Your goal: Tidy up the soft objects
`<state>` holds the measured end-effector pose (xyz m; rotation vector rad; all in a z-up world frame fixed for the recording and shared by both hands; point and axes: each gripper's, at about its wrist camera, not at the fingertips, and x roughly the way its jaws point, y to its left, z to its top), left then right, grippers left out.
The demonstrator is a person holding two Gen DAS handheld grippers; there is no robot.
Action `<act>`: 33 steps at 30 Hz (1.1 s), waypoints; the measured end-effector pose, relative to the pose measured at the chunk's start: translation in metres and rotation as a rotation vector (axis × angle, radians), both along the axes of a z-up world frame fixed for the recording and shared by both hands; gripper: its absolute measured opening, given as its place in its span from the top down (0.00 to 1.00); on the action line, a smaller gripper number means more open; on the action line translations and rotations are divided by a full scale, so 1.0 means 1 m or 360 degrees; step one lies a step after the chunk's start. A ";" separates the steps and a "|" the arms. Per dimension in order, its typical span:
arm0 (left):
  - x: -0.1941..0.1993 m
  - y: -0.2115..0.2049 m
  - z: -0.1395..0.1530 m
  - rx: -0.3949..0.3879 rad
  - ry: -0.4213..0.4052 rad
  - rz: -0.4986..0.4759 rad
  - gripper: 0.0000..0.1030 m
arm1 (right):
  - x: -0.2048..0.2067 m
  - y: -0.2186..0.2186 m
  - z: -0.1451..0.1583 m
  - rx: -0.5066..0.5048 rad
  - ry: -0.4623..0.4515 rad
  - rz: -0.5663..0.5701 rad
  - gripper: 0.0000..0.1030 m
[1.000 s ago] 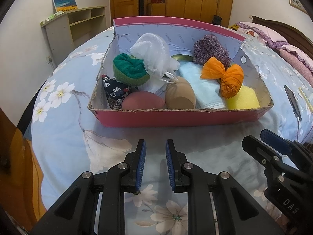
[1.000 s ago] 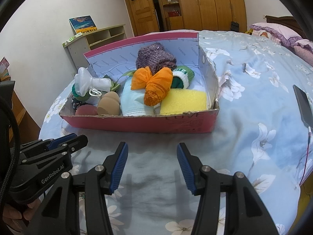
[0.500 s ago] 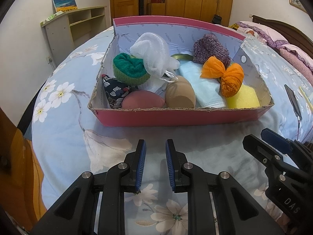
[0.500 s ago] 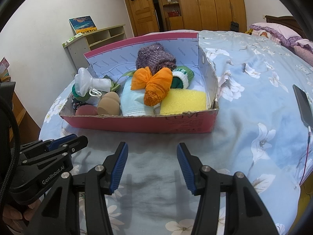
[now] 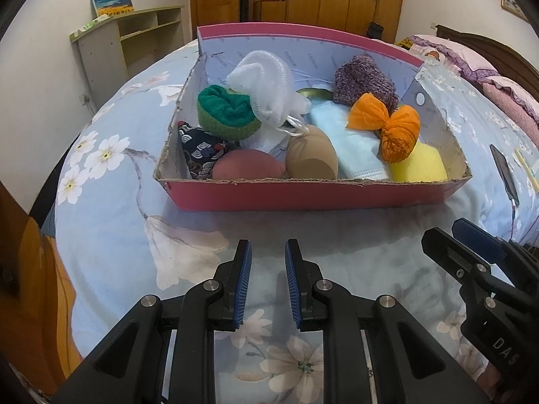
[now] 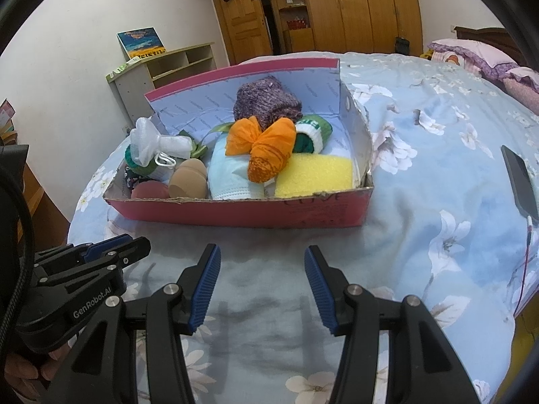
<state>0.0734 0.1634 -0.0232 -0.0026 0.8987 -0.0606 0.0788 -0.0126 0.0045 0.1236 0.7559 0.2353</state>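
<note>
Nearest: left gripper, black with blue ribbed pads, fingers parted by a narrow gap, nothing between them, hovering over the pale blue floral bedspread. Right gripper alongside, fingers spread wide, released, also empty. Both sit short of the box and point toward it.

Beyond them: shallow pink cardboard box resting on the bedspread, long axis running left to right across both views, tall back flap standing up at the far side. All the soft things lie inside it.

Front row in the box, left to right: dark patterned fabric pouch, reddish-pink rounded sponge, tan egg-shaped sponge with its long axis running front to back, light blue folded face masks, yellow foam sponge lying flat in the right front corner.

On the masks and the foam: orange knotted cloth bundle, long axis slanting from far left to near right.

Farther back: green rolled knit on the left, white mesh bath pouf leaning on it, purple knitted bundle against the back flap.

Right of the box, well apart: black phone lying flat on the bedspread.
</note>
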 end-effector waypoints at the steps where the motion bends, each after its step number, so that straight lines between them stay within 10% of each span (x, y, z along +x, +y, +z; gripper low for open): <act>1: -0.001 0.002 0.001 -0.0005 -0.0002 0.0002 0.79 | -0.002 0.001 0.002 -0.0003 -0.0006 0.0000 0.47; 13: -0.045 0.110 0.078 0.0030 -0.0368 0.0391 0.79 | -0.027 0.048 0.030 -0.0022 -0.0053 0.0198 0.40; 21: -0.071 0.204 0.104 0.0049 -0.0401 0.0662 0.79 | -0.006 0.128 -0.005 -0.0184 0.0097 0.0457 0.38; 33: -0.065 0.199 0.199 -0.0062 -0.0656 0.0474 0.78 | 0.008 0.173 -0.016 -0.0303 0.0086 0.0577 0.38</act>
